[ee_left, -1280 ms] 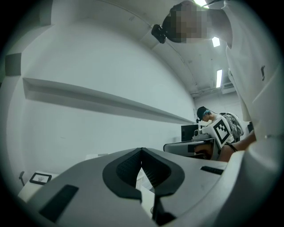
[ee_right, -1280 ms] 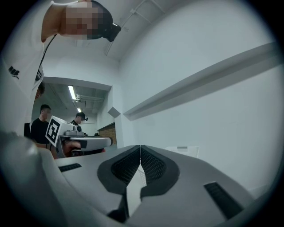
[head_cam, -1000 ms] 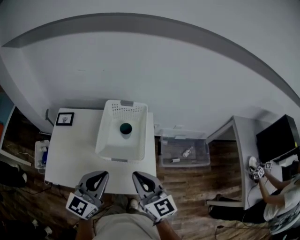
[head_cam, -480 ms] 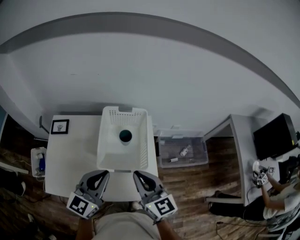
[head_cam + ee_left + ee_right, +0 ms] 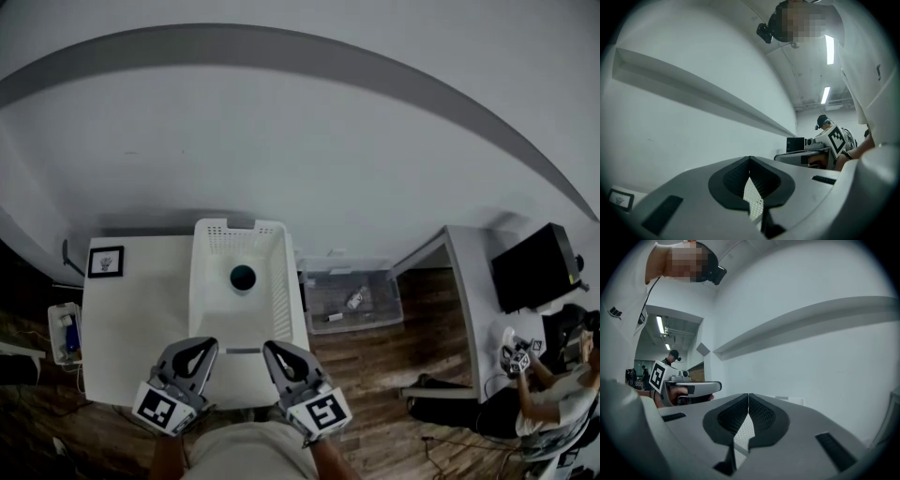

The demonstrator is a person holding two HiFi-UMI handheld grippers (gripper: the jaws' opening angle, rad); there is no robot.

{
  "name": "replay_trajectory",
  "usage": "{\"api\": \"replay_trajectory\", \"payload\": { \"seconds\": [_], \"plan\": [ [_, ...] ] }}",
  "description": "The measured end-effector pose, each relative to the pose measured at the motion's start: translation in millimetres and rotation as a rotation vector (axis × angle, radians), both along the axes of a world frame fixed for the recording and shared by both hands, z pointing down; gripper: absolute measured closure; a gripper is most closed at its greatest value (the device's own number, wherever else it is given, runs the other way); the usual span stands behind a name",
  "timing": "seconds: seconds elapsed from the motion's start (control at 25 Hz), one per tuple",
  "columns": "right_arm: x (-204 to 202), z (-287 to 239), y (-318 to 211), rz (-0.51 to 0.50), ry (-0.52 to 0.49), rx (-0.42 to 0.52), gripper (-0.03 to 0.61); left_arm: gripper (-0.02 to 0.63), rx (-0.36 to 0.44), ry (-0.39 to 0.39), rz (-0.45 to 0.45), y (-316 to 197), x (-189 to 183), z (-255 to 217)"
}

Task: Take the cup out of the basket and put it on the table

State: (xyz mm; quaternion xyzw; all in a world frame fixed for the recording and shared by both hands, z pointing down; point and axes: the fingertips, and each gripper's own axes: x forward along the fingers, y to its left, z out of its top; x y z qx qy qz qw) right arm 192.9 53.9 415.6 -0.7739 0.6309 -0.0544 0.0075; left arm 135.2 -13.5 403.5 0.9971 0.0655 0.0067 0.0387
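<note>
In the head view a dark teal cup (image 5: 243, 277) stands upright inside a white perforated basket (image 5: 211, 309) on a white table (image 5: 131, 319). My left gripper (image 5: 199, 347) and right gripper (image 5: 274, 351) hover side by side at the table's near edge, short of the basket. Both are shut with nothing between their jaws. In the left gripper view the jaws (image 5: 750, 161) meet tip to tip, and a strip of the basket's mesh shows through the gap below. The right gripper view shows its jaws (image 5: 748, 398) closed the same way.
A small framed picture (image 5: 106, 262) lies at the table's far left corner. A clear plastic bin (image 5: 349, 298) sits on the wooden floor right of the table. A grey desk (image 5: 473, 309) with a black monitor (image 5: 532, 267) and a seated person (image 5: 553, 394) is at far right.
The view has shifted so the table and basket sit further left and lower in frame, with the basket's near edge closer to both grippers. The grippers stay shut.
</note>
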Motion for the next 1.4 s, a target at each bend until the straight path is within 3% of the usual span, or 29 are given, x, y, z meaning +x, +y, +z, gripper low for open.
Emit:
{"api": "replay_trajectory", "payload": {
  "seconds": [0.8,1.2,1.28,1.4],
  "plan": [
    [66,31,-41,-0.055,-0.028,-0.079,0.569,0.612,-0.025,-0.063,-0.051,-26,57,16],
    [92,57,-70,-0.134,0.031,-0.235,0.56,0.612,-0.043,-0.102,-0.053,-40,75,31],
    [95,60,-75,-0.162,0.053,-0.271,0.538,0.612,-0.048,-0.106,-0.054,-42,78,33],
    [98,66,-87,-0.232,0.087,-0.338,0.448,0.612,-0.05,-0.11,-0.053,-46,82,36]
  ]
}}
